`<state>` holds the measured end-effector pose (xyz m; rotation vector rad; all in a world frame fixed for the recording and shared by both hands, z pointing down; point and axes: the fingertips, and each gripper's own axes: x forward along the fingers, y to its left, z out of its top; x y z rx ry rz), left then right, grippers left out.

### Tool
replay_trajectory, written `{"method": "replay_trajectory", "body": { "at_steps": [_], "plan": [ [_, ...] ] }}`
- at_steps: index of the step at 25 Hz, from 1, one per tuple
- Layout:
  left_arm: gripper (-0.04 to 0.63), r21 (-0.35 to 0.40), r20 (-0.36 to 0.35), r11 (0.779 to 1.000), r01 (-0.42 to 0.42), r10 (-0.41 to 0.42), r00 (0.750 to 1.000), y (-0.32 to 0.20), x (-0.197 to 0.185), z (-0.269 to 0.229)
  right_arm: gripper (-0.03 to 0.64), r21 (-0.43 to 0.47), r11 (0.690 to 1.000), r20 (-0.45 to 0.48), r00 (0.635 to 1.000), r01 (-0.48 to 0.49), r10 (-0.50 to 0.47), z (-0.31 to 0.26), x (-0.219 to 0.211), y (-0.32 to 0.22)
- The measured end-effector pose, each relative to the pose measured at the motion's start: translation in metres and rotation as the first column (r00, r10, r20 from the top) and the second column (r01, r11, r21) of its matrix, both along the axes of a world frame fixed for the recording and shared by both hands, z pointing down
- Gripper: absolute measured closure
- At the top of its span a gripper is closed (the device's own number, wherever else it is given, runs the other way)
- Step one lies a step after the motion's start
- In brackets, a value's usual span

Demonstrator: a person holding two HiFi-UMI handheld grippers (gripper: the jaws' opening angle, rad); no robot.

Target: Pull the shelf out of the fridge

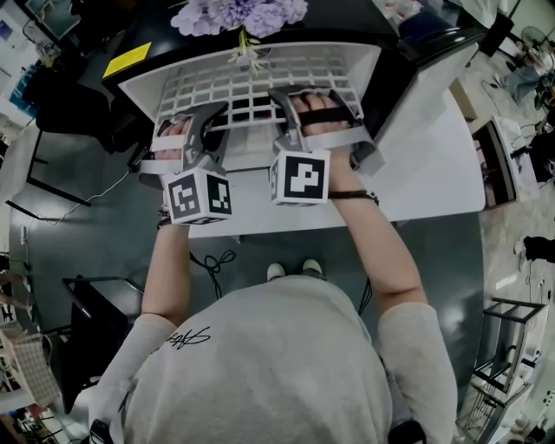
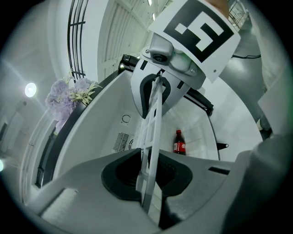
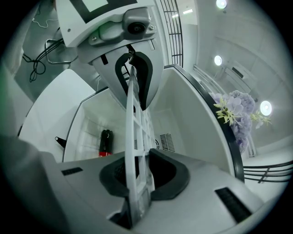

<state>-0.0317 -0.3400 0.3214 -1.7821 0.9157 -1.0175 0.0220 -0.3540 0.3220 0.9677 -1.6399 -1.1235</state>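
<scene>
My left hand-held gripper (image 1: 192,130) and right hand-held gripper (image 1: 314,108) each clench the shelf's (image 1: 260,82) front edge at the fridge (image 1: 373,61).

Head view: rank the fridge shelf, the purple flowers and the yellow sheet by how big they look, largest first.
1. fridge shelf: clearly the largest.
2. purple flowers: cut off by the picture's top edge; the part that shows is smaller than the shelf.
3. yellow sheet: the smallest.
</scene>
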Motion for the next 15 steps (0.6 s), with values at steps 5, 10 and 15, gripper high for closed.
{"method": "replay_trajectory", "body": {
  "at_steps": [5,10,15],
  "plan": [
    [0.552,0.001,0.003,1.0,-0.001,0.001,1.0,0.0029,-0.0006,-0.0006,0.568,-0.001,1.0,-0.003,1.0,-0.004,0.004,-0.0005,0.0001,0.003],
    [0.552,-0.001,0.003,1.0,0.0,0.0,1.0,0.005,-0.0011,-0.0028,0.568,-0.006,1.0,-0.002,1.0,-0.002,0.002,-0.0024,-0.0006,0.0054],
    [0.552,-0.001,0.0,1.0,0.003,-0.003,1.0,0.0082,-0.0035,-0.0041,0.568,-0.014,1.0,0.021,1.0,0.006,-0.006,-0.0041,-0.0051,0.0091]
  ]
}}
